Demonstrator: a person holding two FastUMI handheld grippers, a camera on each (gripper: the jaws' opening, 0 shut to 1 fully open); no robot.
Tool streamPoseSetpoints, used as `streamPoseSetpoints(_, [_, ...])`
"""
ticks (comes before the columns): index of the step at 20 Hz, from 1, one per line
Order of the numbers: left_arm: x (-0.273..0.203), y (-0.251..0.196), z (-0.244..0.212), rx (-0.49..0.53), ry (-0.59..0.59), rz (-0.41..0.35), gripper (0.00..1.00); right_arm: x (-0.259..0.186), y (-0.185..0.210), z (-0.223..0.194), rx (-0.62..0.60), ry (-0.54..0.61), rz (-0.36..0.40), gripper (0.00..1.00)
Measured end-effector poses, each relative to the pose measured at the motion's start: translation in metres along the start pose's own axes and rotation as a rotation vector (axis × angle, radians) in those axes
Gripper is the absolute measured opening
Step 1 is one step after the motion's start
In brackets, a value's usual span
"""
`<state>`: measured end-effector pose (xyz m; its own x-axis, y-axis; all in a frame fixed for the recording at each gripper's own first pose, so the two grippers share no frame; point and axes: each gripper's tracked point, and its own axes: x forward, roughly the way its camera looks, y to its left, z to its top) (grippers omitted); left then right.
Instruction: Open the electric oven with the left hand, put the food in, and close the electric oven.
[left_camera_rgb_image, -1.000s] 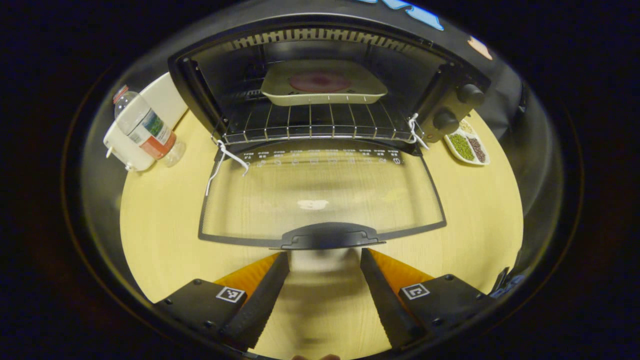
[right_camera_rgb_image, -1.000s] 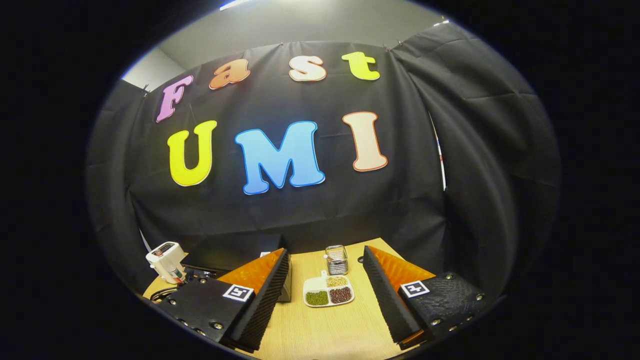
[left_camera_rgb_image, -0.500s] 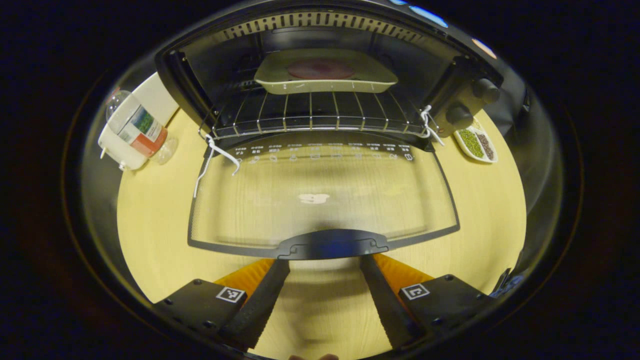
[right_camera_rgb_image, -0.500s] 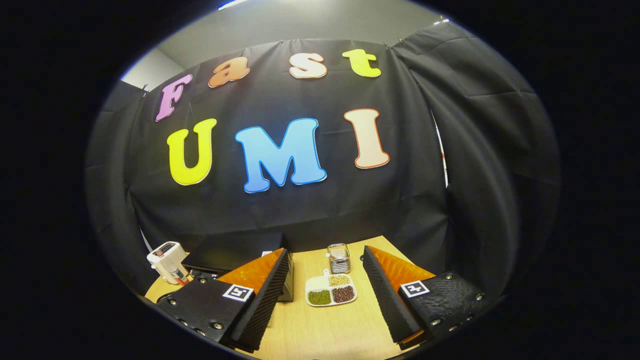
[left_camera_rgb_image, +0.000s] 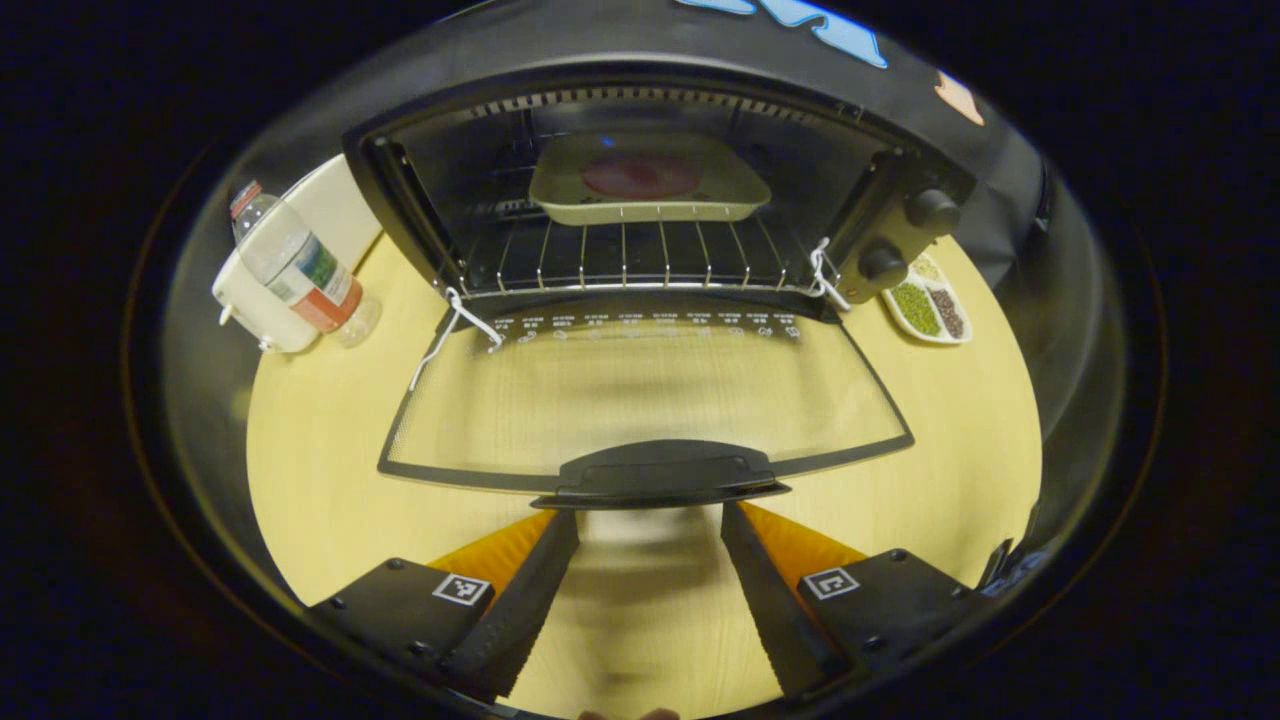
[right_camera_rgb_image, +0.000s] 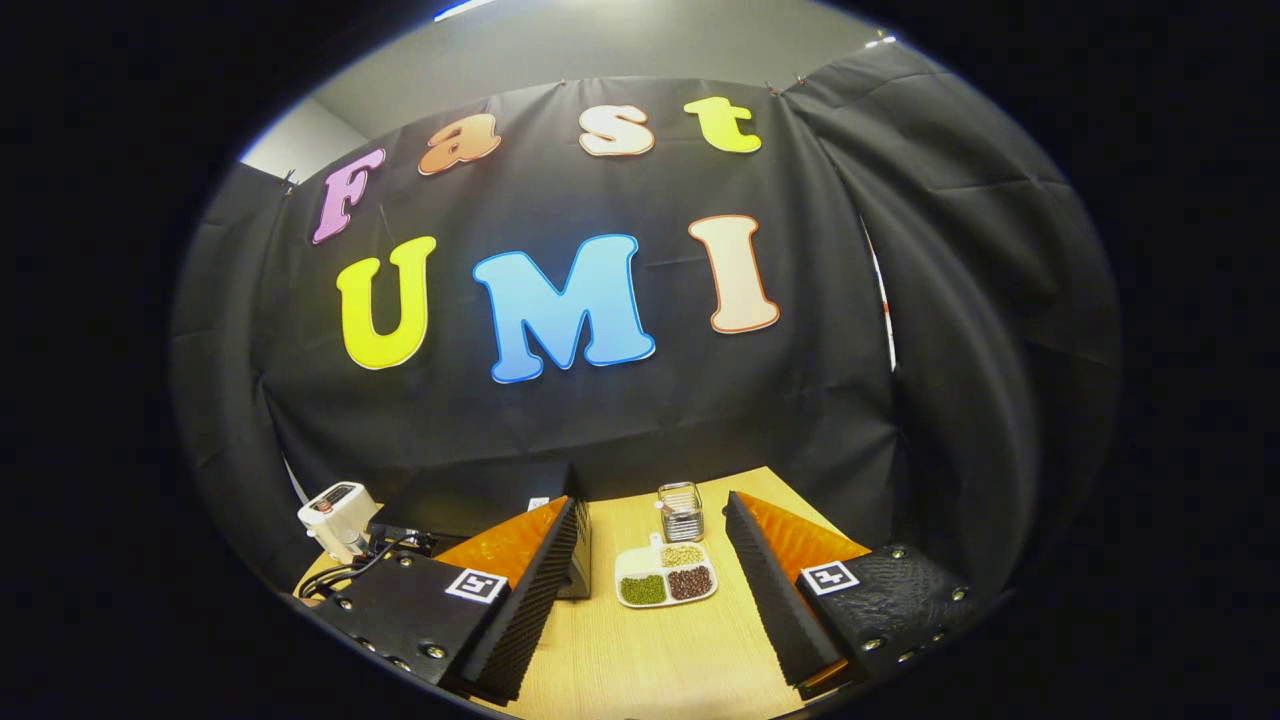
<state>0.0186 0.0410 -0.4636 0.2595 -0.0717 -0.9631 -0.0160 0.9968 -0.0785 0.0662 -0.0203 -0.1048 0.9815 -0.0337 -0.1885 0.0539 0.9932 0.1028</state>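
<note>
The black electric oven (left_camera_rgb_image: 905, 215) stands open on the wooden table (left_camera_rgb_image: 320, 470). Its glass door (left_camera_rgb_image: 640, 390) hangs down toward me, handle (left_camera_rgb_image: 660, 475) at the near edge. Inside, a pale tray (left_camera_rgb_image: 648, 185) with a round reddish piece of food (left_camera_rgb_image: 640, 175) sits on the wire rack (left_camera_rgb_image: 620, 260). My left gripper (left_camera_rgb_image: 650, 520) is open, its fingertips just short of the door handle and touching nothing. In the right gripper view, my right gripper (right_camera_rgb_image: 655, 510) is open and empty, held above the table with the oven's side (right_camera_rgb_image: 480, 490) at its left.
A plastic water bottle (left_camera_rgb_image: 295, 265) leans on a white appliance (left_camera_rgb_image: 320, 205) left of the oven. A divided dish of beans (left_camera_rgb_image: 925, 305) lies to the oven's right, seen also as the dish (right_camera_rgb_image: 665, 580) with a small glass jar (right_camera_rgb_image: 680, 510) behind it.
The oven door has tipped slightly upward, and the left gripper view pulled back a little from the oven compared with half a second ago. The right gripper barely shifted.
</note>
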Motion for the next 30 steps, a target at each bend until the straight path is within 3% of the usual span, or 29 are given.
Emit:
streamPoseSetpoints(2, [-0.005,0.0,0.003,-0.009,-0.012,-0.007,0.94,-0.001,0.002,0.001,0.0,-0.004,0.007,0.92])
streamPoseSetpoints(3, [-0.009,-0.001,0.004,-0.008,-0.02,-0.008,0.98,-0.002,0.003,0.002,-0.001,-0.009,0.01,0.92])
streamPoseSetpoints(5, [-0.015,-0.001,0.008,0.001,-0.038,-0.009,0.94,-0.004,0.004,0.004,-0.002,-0.019,0.012,0.92])
streamPoseSetpoints(8, [-0.021,-0.002,0.01,-0.011,-0.057,-0.019,0.98,-0.008,0.003,0.002,0.0,-0.02,0.008,0.92])
streamPoseSetpoints(10, [-0.025,-0.002,0.012,-0.011,-0.065,-0.02,0.94,-0.009,0.001,0.002,0.002,-0.019,0.003,0.92])
streamPoseSetpoints(17, [-0.039,-0.003,0.022,-0.021,-0.109,-0.025,0.98,-0.014,-0.004,0.002,-0.002,-0.02,0.001,0.92])
streamPoseSetpoints(18, [-0.041,-0.003,0.024,-0.026,-0.112,-0.03,0.94,-0.014,-0.003,0.002,-0.003,-0.02,0.004,0.92])
streamPoseSetpoints(19, [-0.041,-0.004,0.025,-0.03,-0.116,-0.035,0.98,-0.013,-0.003,0.002,-0.004,-0.018,0.004,0.92])
streamPoseSetpoints(20, [-0.041,-0.003,0.027,-0.035,-0.122,-0.032,0.94,-0.013,-0.003,0.001,-0.005,-0.015,0.008,0.92])
streamPoseSetpoints(22, [-0.043,0.002,0.03,-0.043,-0.132,-0.019,1.0,-0.014,-0.003,-0.001,-0.012,-0.007,0.015,0.92])
streamPoseSetpoints(30, [-0.062,0.008,0.067,-0.125,-0.254,-0.007,1.0,-0.016,-0.018,0.005,-0.019,-0.011,0.016,0.92])
